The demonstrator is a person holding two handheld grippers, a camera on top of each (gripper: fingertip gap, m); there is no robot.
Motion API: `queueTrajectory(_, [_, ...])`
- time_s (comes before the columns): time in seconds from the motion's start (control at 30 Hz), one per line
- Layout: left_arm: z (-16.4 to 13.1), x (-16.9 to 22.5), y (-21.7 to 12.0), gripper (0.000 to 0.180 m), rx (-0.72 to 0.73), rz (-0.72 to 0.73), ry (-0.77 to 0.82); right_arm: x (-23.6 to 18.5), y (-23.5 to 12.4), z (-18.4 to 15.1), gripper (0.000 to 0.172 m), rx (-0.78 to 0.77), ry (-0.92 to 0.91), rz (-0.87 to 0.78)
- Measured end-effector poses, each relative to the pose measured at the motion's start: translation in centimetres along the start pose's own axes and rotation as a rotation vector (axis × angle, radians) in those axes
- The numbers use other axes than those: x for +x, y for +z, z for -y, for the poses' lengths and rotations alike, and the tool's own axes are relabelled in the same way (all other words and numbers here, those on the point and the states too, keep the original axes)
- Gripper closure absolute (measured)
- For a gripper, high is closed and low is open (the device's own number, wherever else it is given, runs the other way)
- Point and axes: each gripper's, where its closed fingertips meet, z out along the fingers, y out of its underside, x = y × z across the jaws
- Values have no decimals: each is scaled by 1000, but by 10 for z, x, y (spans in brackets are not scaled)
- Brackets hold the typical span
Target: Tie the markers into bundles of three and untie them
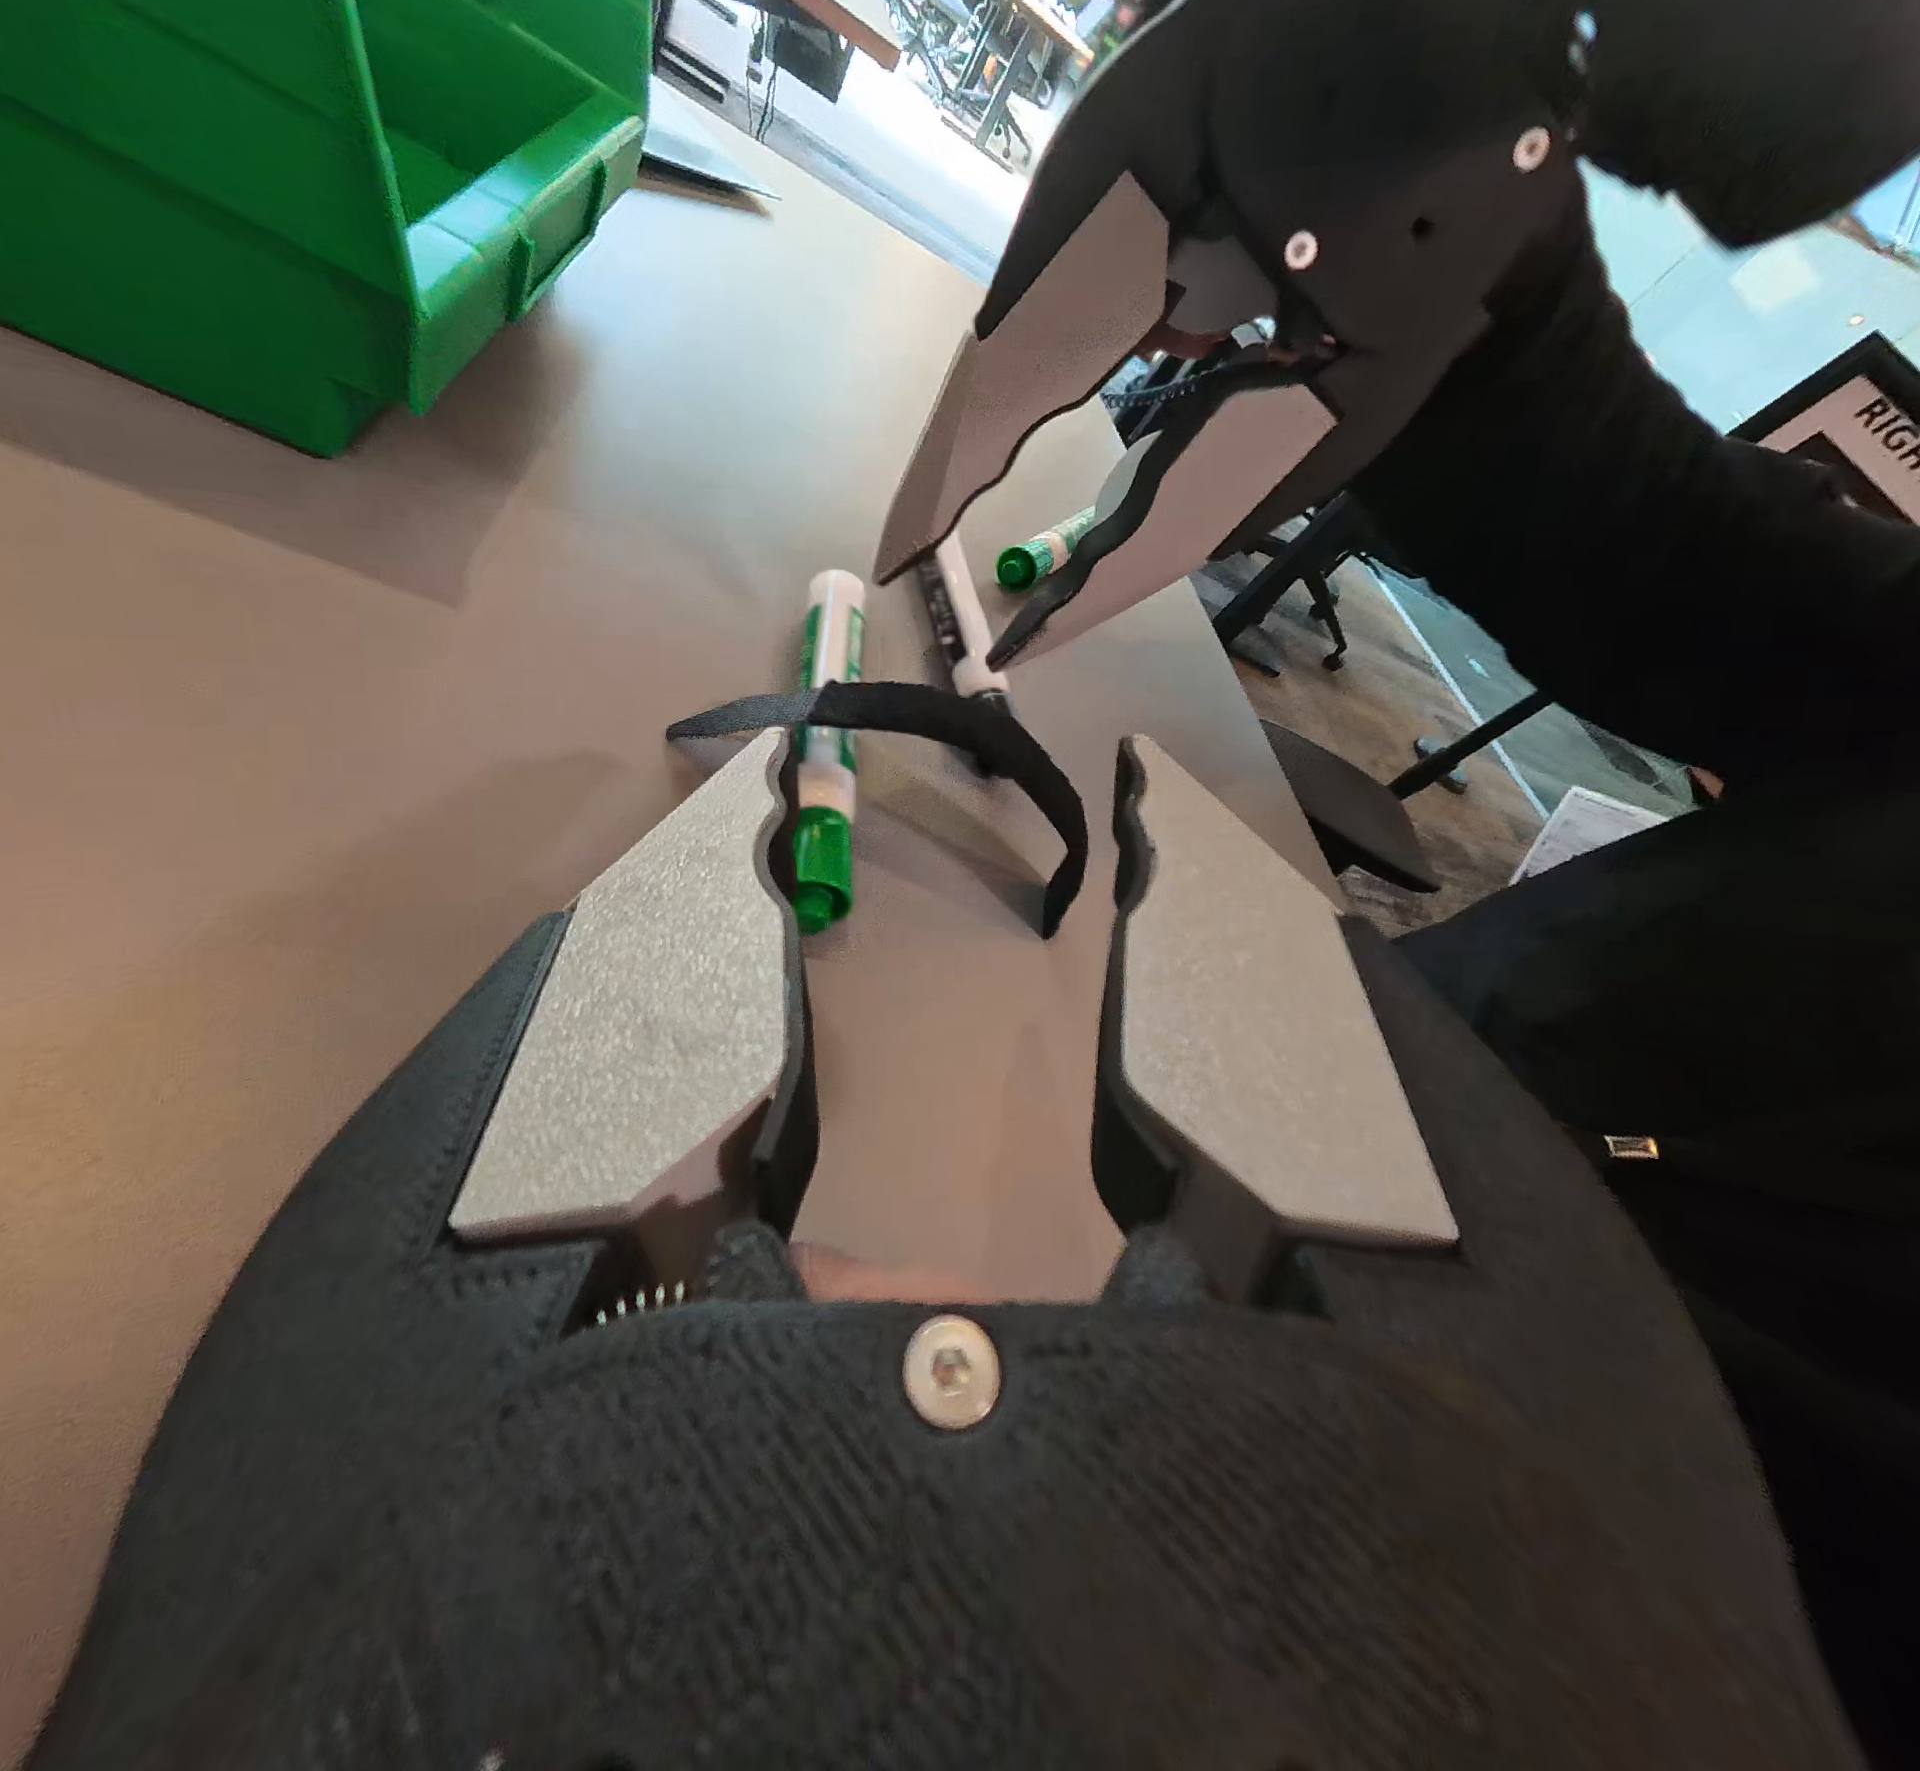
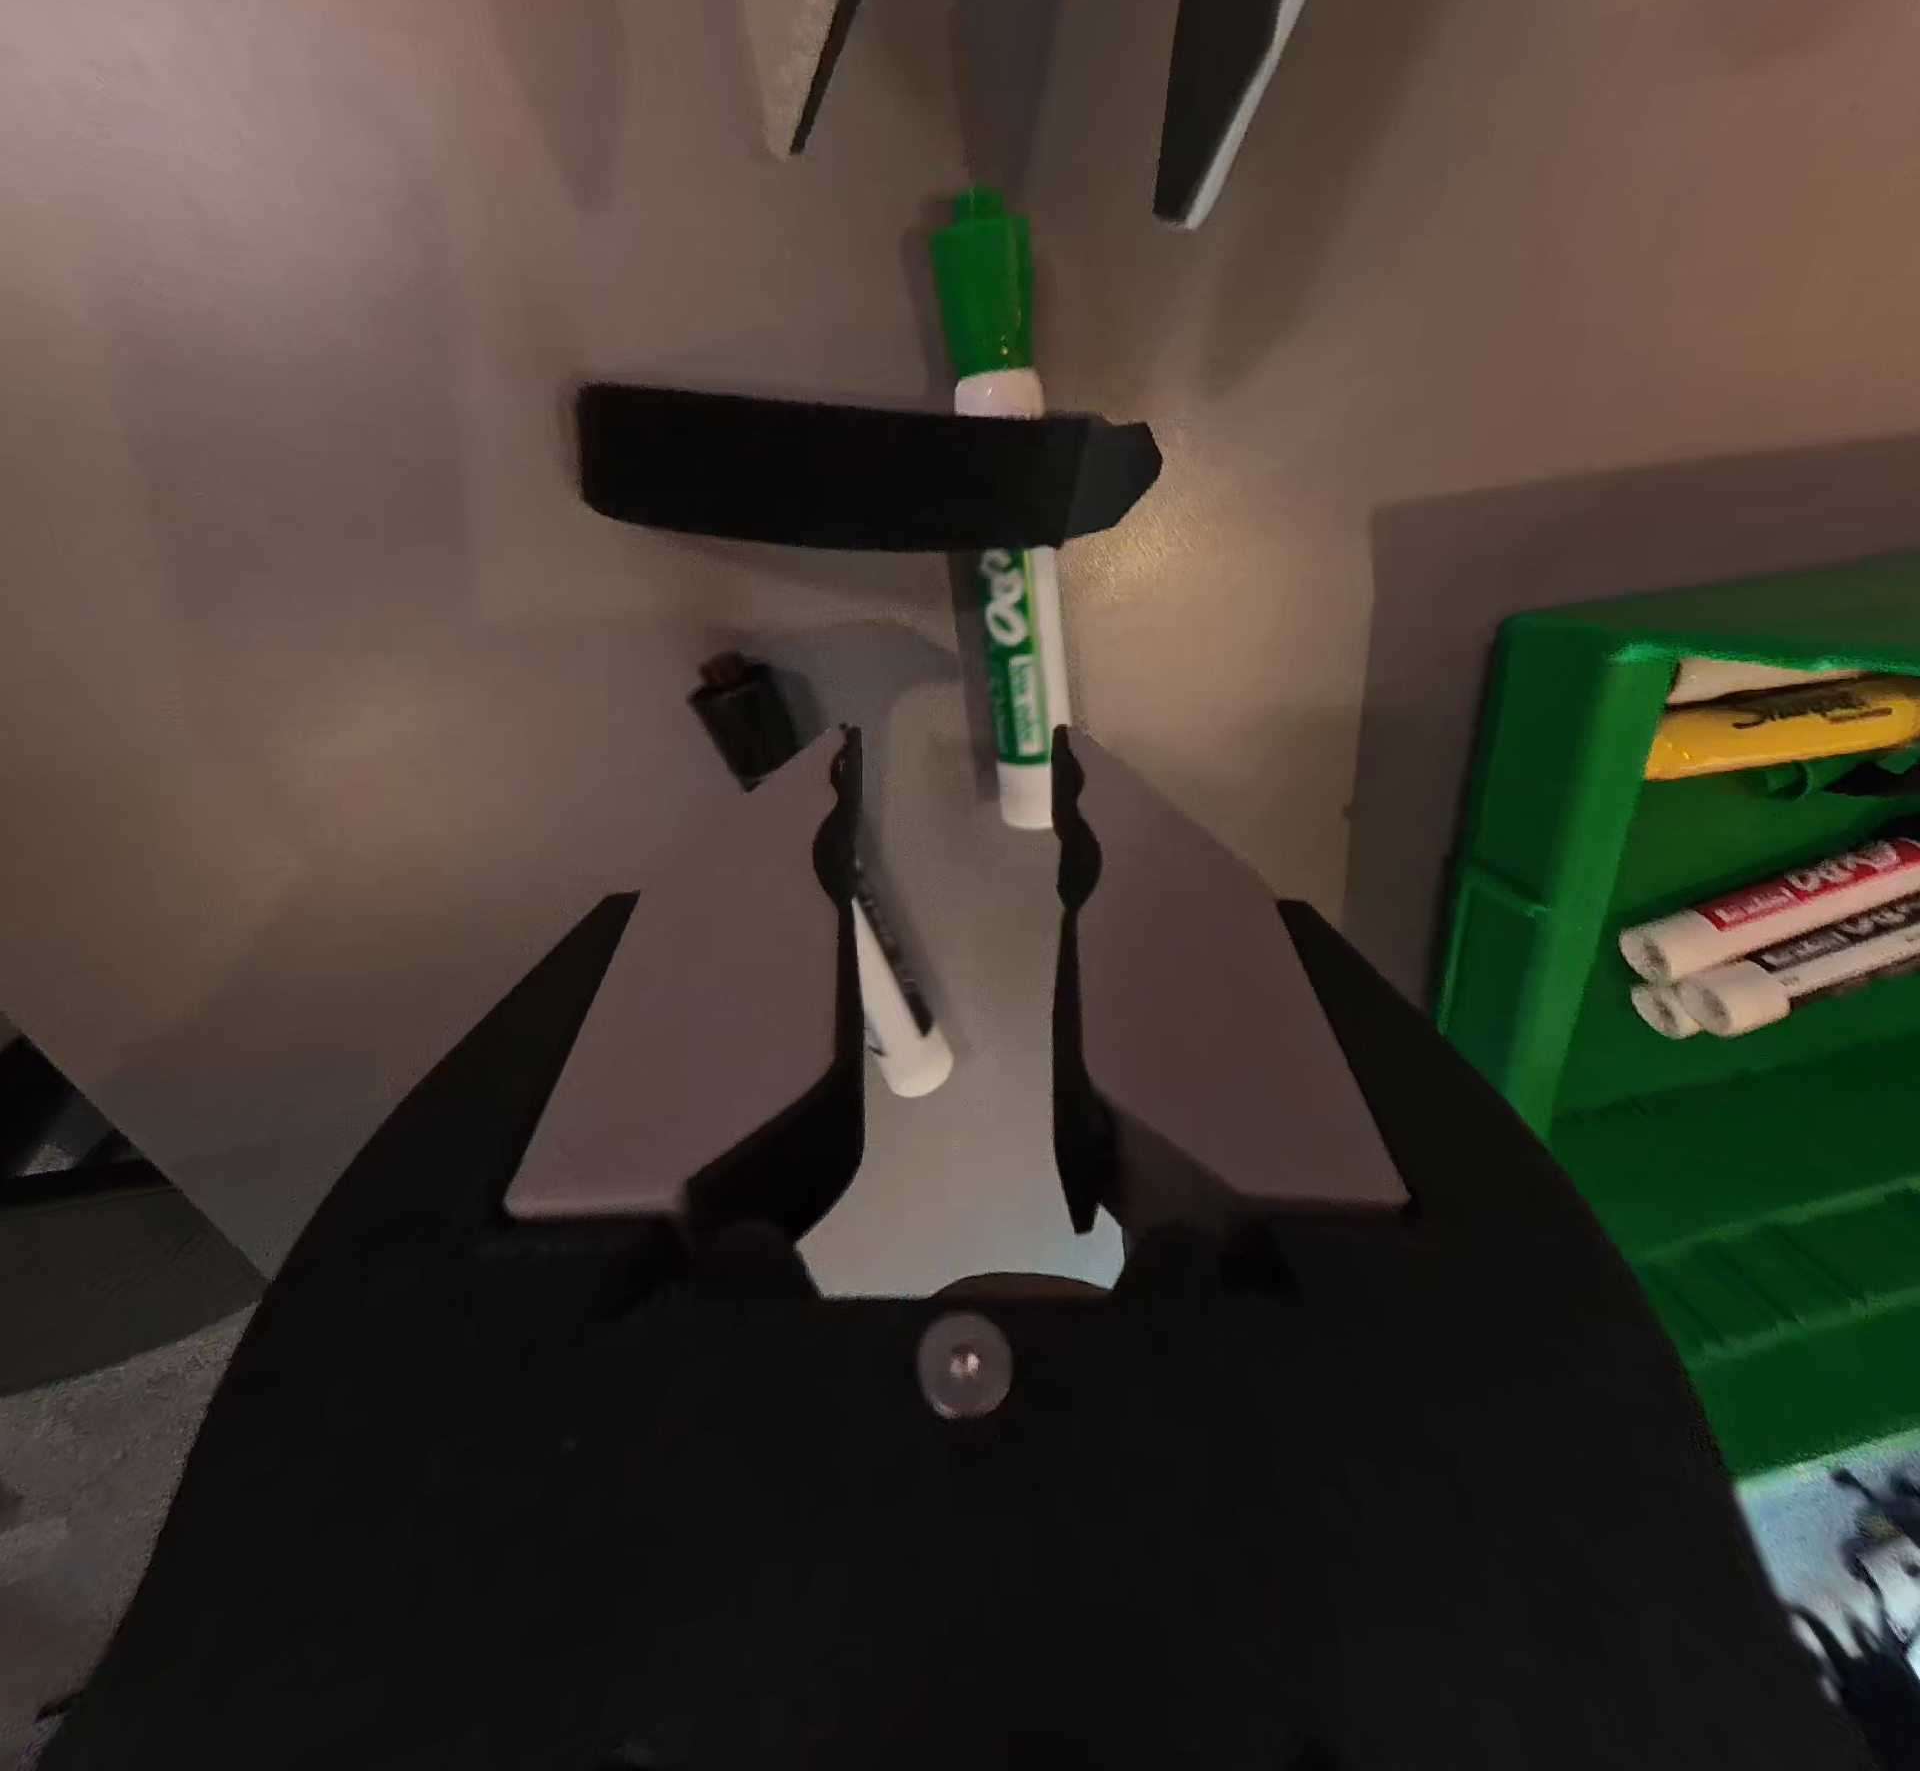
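Note:
A black strap point(image 1: 940, 719) lies in a loose arch over a green-capped marker point(image 1: 826, 786) on the brown table point(image 1: 312, 682). My left gripper point(image 1: 951, 755) is open. Its left finger lies beside the green marker, and the strap's free end stands between the pads, untouched. My right gripper point(image 1: 940, 615) is open and straddles a black-capped marker point(image 1: 961, 609) that lies on the table. A second green marker point(image 1: 1039, 552) lies behind it. In the right wrist view my right gripper point(image 2: 954, 739) is open, with the black marker point(image 2: 894, 1004) under its left finger and the strap point(image 2: 831, 480) and green marker point(image 2: 1013, 641) ahead.
A green bin point(image 1: 312, 163) stands at the far left of the table. In the right wrist view the bin point(image 2: 1558, 890) holds several more markers point(image 2: 1766, 921). The table's edge point(image 1: 1278, 786) runs close on the right, with chairs and floor beyond. The left gripper's fingers point(image 2: 821, 7) show at the top. One gripper's finger ends stand about 8 centimeters off the other's.

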Motion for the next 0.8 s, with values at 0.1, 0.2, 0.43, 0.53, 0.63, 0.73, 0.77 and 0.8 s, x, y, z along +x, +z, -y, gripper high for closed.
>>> queueTrajectory(0.1, [1, -5, -1, 123, 8, 16, -34, 4, -9, -7, 139, -25, 45, -49])
queueTrajectory(0.2, [4, -7, -5, 130, 41, 7, -61, -2, -30, -25, 138, 75, 172, -67])
queueTrajectory(0.43, [9, -8, -9, 136, 77, -30, -113, -72, -53, -139, 136, 227, 463, -61])
queueTrajectory(0.53, [5, -8, -6, 136, 51, -15, -104, -91, -39, -165, 134, 204, 527, -69])
queueTrajectory(0.63, [6, -8, -7, 136, 66, -3, -93, -96, -15, -167, 142, 177, 525, -50])
queueTrajectory(0.73, [12, -6, -12, 137, 130, 3, -99, -88, -4, -141, 156, 262, 493, -21])
queueTrajectory(0.77, [13, -4, -14, 138, 152, 1, -100, -82, -1, -130, 157, 286, 473, -24])
queueTrajectory(0.8, [14, -2, -16, 138, 171, 1, -99, -76, 2, -117, 157, 305, 444, -25])
